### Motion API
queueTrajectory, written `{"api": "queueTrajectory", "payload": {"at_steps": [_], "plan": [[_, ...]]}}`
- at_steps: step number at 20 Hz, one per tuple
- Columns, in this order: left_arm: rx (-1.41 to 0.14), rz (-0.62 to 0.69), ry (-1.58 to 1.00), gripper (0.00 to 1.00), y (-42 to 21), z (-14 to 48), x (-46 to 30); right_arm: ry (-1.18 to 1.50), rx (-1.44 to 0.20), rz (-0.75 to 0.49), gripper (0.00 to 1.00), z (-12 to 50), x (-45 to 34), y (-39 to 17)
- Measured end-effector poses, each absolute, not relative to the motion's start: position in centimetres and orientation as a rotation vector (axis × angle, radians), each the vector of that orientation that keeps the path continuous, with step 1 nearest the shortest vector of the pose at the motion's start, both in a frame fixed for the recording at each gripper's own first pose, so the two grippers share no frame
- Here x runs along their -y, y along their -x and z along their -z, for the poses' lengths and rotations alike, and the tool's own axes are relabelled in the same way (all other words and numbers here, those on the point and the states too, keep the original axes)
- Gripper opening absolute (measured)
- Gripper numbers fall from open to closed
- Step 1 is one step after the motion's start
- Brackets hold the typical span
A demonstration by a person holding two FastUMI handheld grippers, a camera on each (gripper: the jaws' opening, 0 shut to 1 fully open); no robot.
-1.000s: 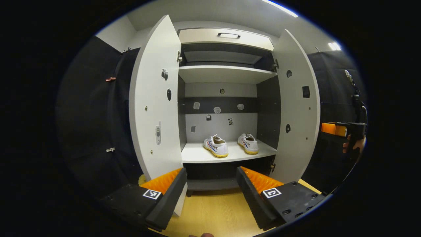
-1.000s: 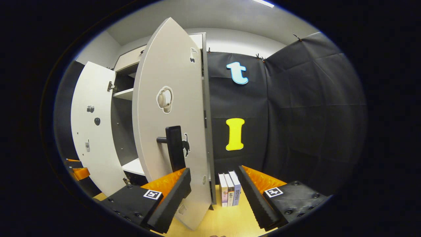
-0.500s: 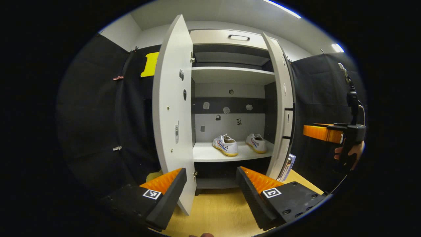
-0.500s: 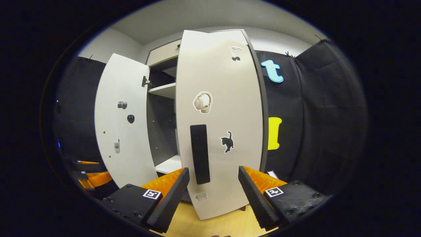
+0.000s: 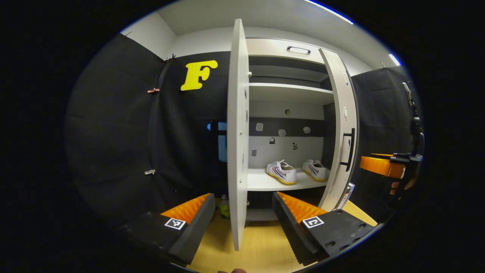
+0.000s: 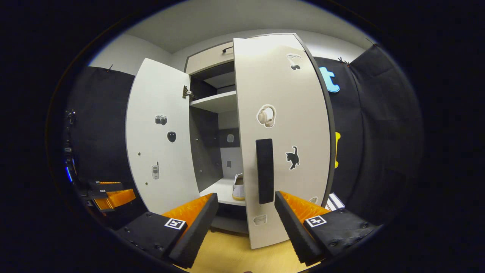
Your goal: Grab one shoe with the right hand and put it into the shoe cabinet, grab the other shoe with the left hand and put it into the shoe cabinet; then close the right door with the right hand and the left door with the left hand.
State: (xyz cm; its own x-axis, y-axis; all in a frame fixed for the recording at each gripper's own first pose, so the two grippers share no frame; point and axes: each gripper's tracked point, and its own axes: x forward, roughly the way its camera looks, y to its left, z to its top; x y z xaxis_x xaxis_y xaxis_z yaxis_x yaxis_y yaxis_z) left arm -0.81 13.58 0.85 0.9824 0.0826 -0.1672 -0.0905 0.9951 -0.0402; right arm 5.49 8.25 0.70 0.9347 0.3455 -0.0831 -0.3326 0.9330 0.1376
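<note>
Standing edge-on in the left gripper view, the left door [image 5: 237, 132] is wide open, with the left gripper [image 5: 242, 222] before it, fingers apart and empty. Both shoes [image 5: 281, 172] sit side by side on the cabinet's lower shelf [image 5: 261, 182], long axes running front to back, heels toward the opening. The right door [image 6: 282, 129] is partly swung in, its handle upright; the right gripper [image 6: 246, 223] faces it, fingers apart. Judging by this, only closing the doors remains.
</note>
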Motion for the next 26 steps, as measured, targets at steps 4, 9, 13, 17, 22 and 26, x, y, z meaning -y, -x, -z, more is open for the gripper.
{"api": "queueTrajectory", "payload": {"at_steps": [4,9,13,17,22,26], "plan": [[-0.161,-0.133,0.05,0.95,-0.2,-1.3,-17.8,-0.107,-0.113,-0.337,0.99,-0.1,-7.9,-5.0],[-0.144,-0.205,0.051,0.96,-2.4,-2.1,-22.7,-0.106,-0.115,-0.296,0.99,0.2,-6.4,-4.8],[-0.136,-0.232,0.028,0.95,-4.4,-2.3,-24.6,-0.099,-0.121,-0.264,0.98,0.5,-5.0,-4.8],[-0.135,-0.207,0.03,0.93,-5.4,-2.1,-24.2,-0.097,-0.126,-0.226,0.98,0.7,-3.2,-4.8],[-0.13,-0.239,0.025,0.92,-5.2,-2.4,-23.7,-0.101,-0.134,-0.206,0.98,0.9,-1.7,-5.0],[-0.126,-0.232,0.029,0.91,-4.6,-2.6,-21.8,-0.114,-0.143,-0.205,0.99,1.3,-0.9,-5.1]]}}
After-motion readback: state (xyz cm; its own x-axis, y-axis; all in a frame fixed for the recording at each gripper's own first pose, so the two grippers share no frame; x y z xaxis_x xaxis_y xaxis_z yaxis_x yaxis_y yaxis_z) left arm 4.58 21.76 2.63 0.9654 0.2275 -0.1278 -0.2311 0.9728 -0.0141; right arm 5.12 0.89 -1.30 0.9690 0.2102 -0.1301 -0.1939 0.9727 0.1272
